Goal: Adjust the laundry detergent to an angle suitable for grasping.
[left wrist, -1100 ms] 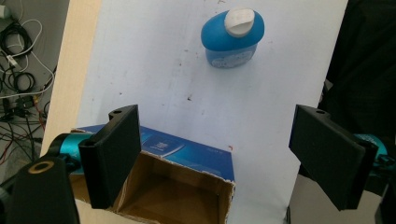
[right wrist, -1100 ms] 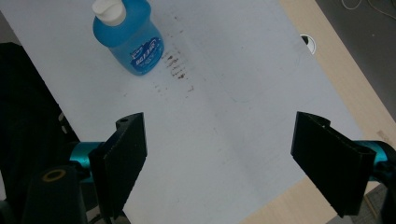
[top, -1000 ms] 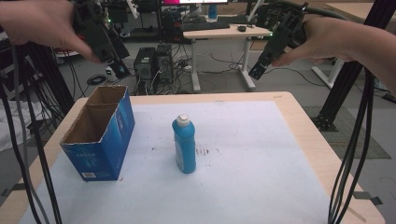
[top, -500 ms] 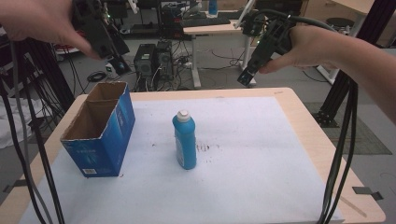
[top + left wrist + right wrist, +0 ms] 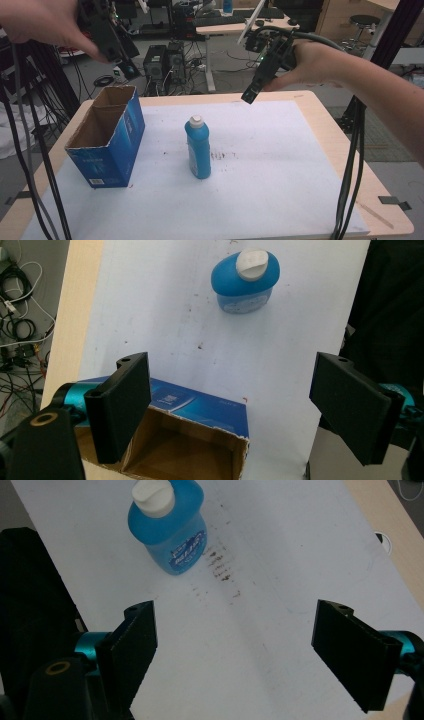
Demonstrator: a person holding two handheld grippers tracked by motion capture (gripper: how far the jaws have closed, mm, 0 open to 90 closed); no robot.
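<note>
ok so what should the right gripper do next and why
Probably lower the right gripper toward the blue bottle. Its jaws stand wide open and hold nothing, it hangs high over the table's far edge, and the bottle stands upright and untouched beside the open blue box.

The room was dim and evenly lit from overhead, so the white surface [image 5: 280, 170] looked grey-blue and the bottle [image 5: 198, 147] threw only a faint, soft shadow. The high view was soft and grainy, its nearest hand [image 5: 45, 22] blurred. Both gripper views were sharper, without glare, their dark jaws slightly soft.
</note>
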